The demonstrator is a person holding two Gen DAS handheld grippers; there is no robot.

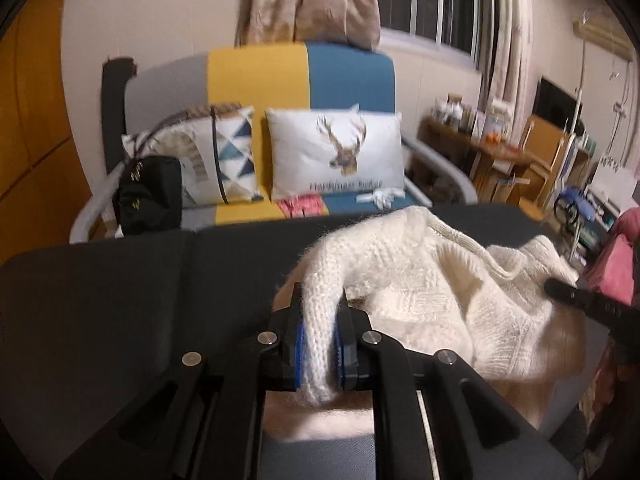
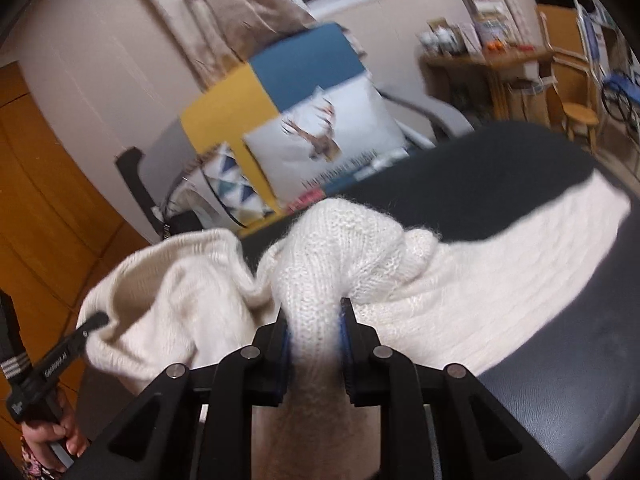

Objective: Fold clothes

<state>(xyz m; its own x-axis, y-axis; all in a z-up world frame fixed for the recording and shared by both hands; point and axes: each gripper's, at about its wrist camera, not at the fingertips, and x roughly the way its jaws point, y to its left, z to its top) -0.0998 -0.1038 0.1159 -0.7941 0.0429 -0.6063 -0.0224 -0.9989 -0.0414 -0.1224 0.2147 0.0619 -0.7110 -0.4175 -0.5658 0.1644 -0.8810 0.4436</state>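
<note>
Bunching between both grippers, the white knit sweater (image 1: 420,280) spreads over the dark table (image 1: 120,288); the left gripper (image 1: 320,340) clamps 1 fold, the right gripper (image 2: 314,332) clamps another, lifted slightly.

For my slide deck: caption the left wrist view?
Left gripper clamps a fold of white knit sweater over a dark table.

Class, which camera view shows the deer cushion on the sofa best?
The left wrist view: the deer cushion faces the camera upright and whole, stag and lettering visible, though soft. In the right wrist view the same cushion appears tilted and motion-blurred, its lower edge cut off by the dark surface and the white sweater.
</note>
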